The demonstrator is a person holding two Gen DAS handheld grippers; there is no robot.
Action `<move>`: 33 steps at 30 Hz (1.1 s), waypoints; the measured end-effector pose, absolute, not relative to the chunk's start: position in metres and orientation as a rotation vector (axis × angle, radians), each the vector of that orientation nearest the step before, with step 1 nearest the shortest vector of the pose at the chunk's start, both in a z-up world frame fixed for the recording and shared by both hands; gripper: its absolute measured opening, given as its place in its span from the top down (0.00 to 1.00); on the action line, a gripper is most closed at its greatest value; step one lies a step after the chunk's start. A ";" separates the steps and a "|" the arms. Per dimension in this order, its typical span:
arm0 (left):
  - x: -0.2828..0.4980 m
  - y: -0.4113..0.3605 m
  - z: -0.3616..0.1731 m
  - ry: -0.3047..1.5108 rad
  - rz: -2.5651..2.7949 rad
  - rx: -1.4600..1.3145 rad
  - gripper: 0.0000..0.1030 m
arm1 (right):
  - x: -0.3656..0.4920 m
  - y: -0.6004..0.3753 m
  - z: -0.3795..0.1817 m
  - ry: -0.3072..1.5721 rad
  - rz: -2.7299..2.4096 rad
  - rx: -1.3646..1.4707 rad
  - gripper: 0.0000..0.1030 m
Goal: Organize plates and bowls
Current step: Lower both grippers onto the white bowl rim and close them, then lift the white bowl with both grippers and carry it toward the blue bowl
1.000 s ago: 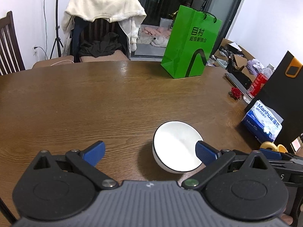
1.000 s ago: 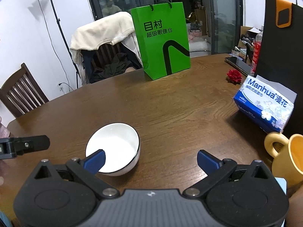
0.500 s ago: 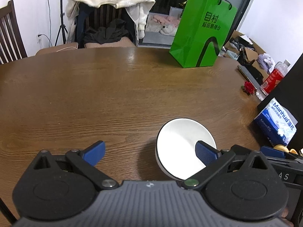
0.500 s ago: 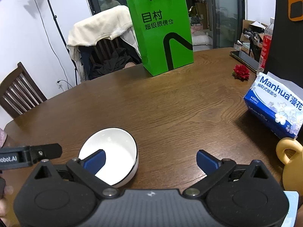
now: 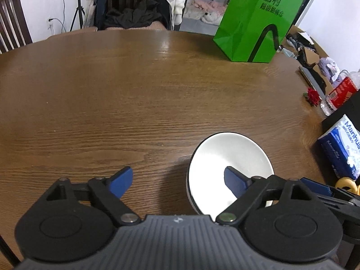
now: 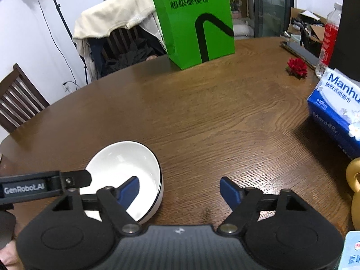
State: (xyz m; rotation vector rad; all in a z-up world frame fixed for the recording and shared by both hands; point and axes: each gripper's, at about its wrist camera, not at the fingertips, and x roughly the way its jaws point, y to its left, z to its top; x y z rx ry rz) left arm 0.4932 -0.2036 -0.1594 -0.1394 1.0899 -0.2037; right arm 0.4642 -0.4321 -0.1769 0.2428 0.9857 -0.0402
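Blue pads tip both sets of fingers, and each set has one pad hanging inside the white bowl and the other outside it. On the left gripper the right pad sits over the bowl's hollow while the left pad stands over bare wood; its jaws have just been closing, yet they are wide apart and the pads do not appear to press on anything. The right gripper mirrors this: its left pad is over the bowl's inside, its right pad over the table, jaws likewise just been closing, with the bowl's right wall between them and no grip visible. So the bowl lies between the two grippers, near the table's near edge, each straddling an opposite wall. It is round, with no long axis, and neither hand looks clearly nearer. A green bag stands far across the table.
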 end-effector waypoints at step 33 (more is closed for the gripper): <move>0.520 -0.220 -0.188 1.205 -0.242 -0.179 0.91 | 0.492 -0.412 -0.196 1.105 -0.007 0.259 0.94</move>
